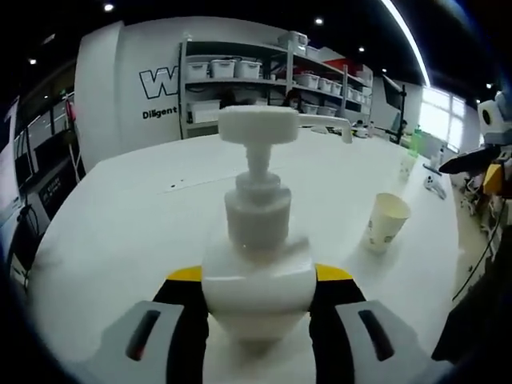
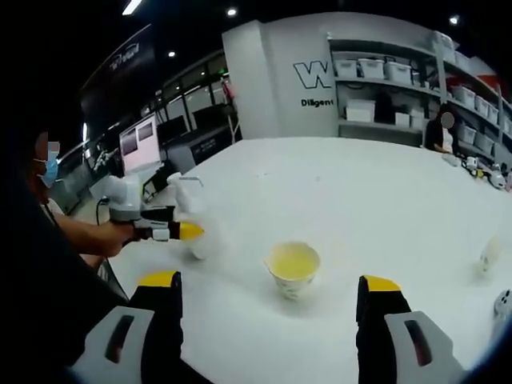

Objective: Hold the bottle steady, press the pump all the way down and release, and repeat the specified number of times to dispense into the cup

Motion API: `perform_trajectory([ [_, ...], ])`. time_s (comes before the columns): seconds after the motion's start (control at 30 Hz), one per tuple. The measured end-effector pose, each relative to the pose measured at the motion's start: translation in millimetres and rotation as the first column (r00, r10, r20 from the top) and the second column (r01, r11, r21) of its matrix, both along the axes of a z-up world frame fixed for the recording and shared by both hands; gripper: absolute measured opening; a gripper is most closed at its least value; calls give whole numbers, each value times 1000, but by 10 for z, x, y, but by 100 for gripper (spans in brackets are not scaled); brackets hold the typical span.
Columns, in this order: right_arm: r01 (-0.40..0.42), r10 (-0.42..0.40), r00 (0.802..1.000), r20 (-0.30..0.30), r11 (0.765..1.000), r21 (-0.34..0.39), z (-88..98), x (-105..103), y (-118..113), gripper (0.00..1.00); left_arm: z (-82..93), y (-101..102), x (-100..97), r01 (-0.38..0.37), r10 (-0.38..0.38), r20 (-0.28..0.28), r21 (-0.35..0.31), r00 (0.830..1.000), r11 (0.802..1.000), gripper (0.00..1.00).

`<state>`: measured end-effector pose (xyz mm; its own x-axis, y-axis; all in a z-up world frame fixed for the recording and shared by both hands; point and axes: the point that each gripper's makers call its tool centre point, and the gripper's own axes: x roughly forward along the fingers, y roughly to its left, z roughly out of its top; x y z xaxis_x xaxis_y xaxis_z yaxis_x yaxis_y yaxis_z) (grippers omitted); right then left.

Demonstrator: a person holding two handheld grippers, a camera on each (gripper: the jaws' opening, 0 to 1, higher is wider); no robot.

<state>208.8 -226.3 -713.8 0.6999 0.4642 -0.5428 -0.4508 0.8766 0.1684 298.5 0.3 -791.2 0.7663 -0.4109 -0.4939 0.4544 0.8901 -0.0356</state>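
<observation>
We see left gripper view close behind bottle [image 1: 256, 240], facing shelving [image 1: 272, 80]; right gripper view farther back. Shared: cup [image 2: 293, 268], table [image 2: 360, 200].

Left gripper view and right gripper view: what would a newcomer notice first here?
First the white pump bottle, clamped between the left gripper's yellow-tipped fingers, its pump head raised and its spout pointing right. Next the paper cup, standing on the white table ahead of the open right gripper, its inside yellowish. The cup stands apart from the bottle.
</observation>
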Motion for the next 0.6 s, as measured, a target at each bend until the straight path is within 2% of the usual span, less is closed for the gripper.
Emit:
perform_trajectory([
  [0.3,-33,33,999,13,999,-7,34,79,59,89,17,-274,-62,59,-59,0,-17,998,998,46],
  [0.6,-65,65,998,17,997,-31,56,121,112,88,20,-461,-70,114,-115,-4,-23,993,993,45],
])
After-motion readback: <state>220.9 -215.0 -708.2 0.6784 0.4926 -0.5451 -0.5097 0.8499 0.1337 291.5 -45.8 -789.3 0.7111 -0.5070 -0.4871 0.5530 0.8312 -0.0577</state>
